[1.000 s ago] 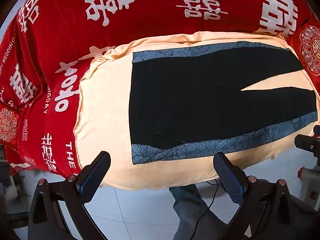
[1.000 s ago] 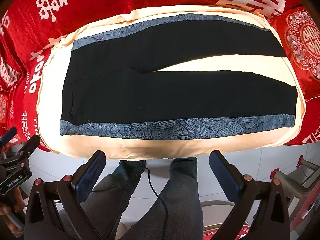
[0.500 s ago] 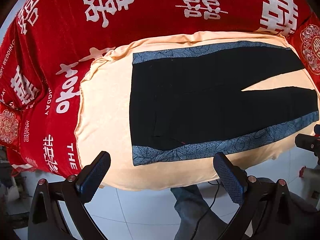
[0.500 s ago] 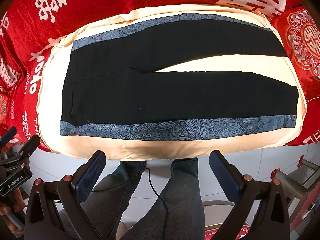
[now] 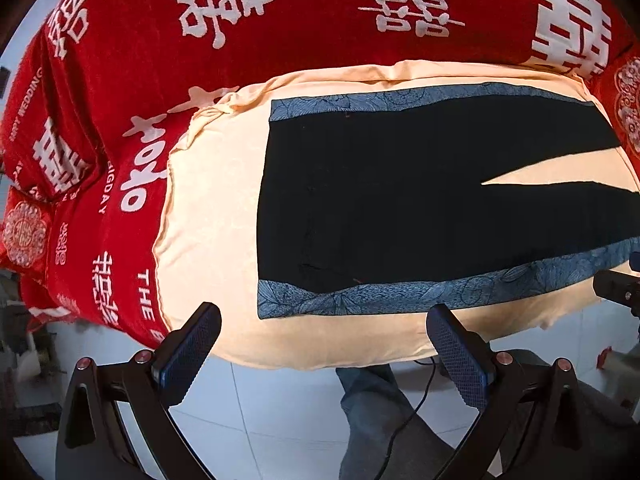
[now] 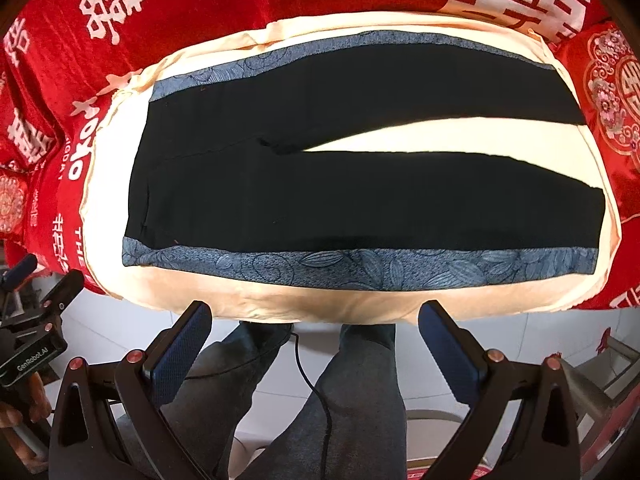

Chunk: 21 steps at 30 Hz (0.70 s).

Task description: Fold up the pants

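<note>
The pants [image 6: 360,200] lie flat on the cream pad [image 6: 280,304], ahead of both sets of fingers. The left gripper [image 5: 320,344] and right gripper [image 6: 316,340] hang wide open and empty. Folding hasn't begun; next, I judge, is pinching the near patterned edge.

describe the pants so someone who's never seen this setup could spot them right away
Start at the big red cloth with white characters; on top of it lies a pale cream cushion. The pants are spread flat across that cushion, waistband to the left, two legs running right with a cream wedge between them. They are the only black thing there, with a blue leaf-patterned stripe down each outer edge.
</note>
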Each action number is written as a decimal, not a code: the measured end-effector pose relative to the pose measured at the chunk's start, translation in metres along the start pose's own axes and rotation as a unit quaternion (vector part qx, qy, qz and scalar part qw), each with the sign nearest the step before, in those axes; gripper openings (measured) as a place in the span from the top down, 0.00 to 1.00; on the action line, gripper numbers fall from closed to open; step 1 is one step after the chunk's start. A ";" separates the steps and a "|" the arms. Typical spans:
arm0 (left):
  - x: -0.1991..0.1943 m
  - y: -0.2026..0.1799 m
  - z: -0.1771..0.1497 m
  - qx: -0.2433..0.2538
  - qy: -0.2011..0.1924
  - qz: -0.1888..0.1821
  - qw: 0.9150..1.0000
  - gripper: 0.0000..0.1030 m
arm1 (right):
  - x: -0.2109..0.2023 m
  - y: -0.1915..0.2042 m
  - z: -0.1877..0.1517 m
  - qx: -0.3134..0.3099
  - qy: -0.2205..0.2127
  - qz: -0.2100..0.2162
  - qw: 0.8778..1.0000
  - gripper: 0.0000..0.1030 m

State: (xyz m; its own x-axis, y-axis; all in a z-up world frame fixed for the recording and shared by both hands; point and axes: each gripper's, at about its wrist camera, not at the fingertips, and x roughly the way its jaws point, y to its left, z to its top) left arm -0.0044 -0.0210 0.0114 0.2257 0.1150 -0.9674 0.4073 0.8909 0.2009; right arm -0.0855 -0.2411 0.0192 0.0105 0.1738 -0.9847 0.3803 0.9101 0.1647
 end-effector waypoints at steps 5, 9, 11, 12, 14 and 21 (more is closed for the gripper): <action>-0.013 -0.014 -0.005 -0.024 -0.003 0.007 1.000 0.00 | -0.009 -0.014 0.002 -0.021 -0.005 0.004 1.000 0.00; -0.014 -0.028 -0.019 -0.061 0.008 0.010 0.998 0.00 | -0.008 -0.028 -0.001 -0.030 0.005 0.012 0.999 0.00; -0.010 -0.033 -0.030 -0.076 0.022 0.014 0.997 0.00 | -0.002 -0.035 -0.004 -0.033 0.016 0.017 0.999 0.00; -0.008 -0.034 -0.035 -0.081 0.031 0.015 0.996 0.00 | 0.001 -0.037 -0.006 -0.035 0.021 0.018 0.999 0.00; -0.004 -0.033 -0.044 -0.090 0.045 0.018 0.995 0.00 | 0.008 -0.041 -0.010 -0.035 0.029 0.019 0.999 0.00; 0.032 0.008 -0.059 -0.141 0.090 0.009 0.986 0.00 | 0.029 -0.040 -0.028 -0.007 0.041 0.042 0.998 0.00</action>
State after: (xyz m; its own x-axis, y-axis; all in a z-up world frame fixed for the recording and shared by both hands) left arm -0.0468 0.0156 -0.0268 0.0599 0.1860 -0.9807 0.1359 0.9718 0.1926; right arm -0.1268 -0.2620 -0.0143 -0.0343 0.2804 -0.9593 0.3692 0.8955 0.2486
